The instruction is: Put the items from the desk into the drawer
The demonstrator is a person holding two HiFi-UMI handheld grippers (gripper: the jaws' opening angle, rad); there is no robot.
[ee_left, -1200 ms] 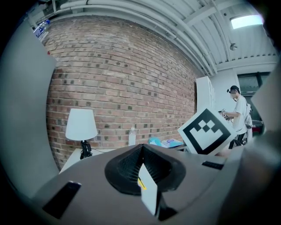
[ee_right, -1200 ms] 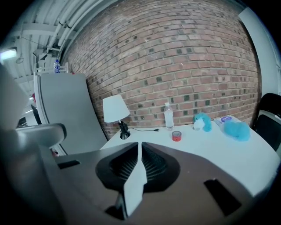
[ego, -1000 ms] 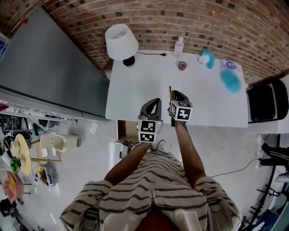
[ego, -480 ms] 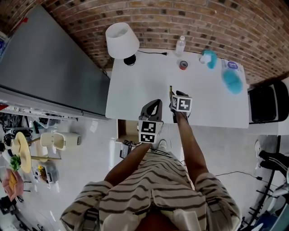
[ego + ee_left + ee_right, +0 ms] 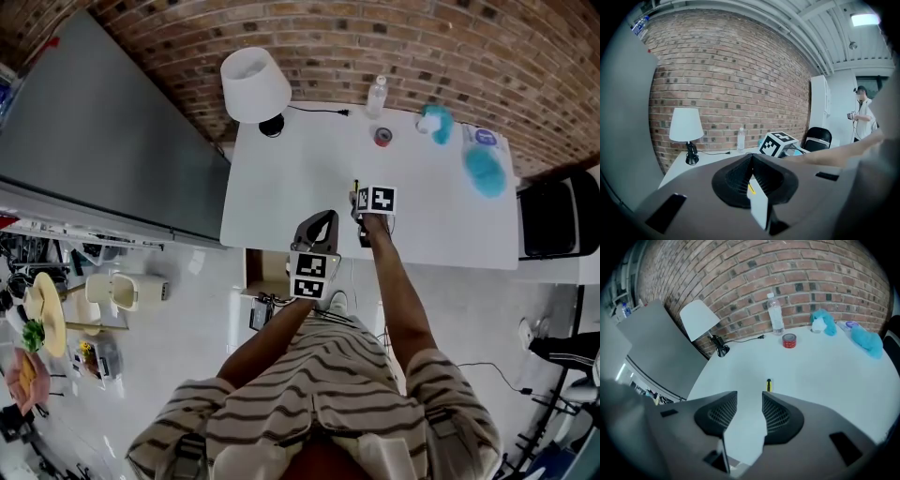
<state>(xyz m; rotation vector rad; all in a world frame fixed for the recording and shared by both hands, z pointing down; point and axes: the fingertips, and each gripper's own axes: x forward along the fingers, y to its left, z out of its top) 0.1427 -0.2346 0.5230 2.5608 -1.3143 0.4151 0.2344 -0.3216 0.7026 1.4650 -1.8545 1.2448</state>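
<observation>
The right gripper [image 5: 749,395] has sunk toward the white desk [image 5: 441,216] and now tips more steeply downward. In the head view its arm reaches farther toward twelve o'clock. Its jaws have just been opening and now stand wide apart, with only bare desk between them. The tips now sit close to the slim yellow item [image 5: 768,384], which lies at one o'clock from them.

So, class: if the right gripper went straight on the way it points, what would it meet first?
Probably the white desk, bare between the right gripper's jaws, which have just been opening. A yellow-and-black pen lies just past them and might come first; depth is unclear.
</observation>
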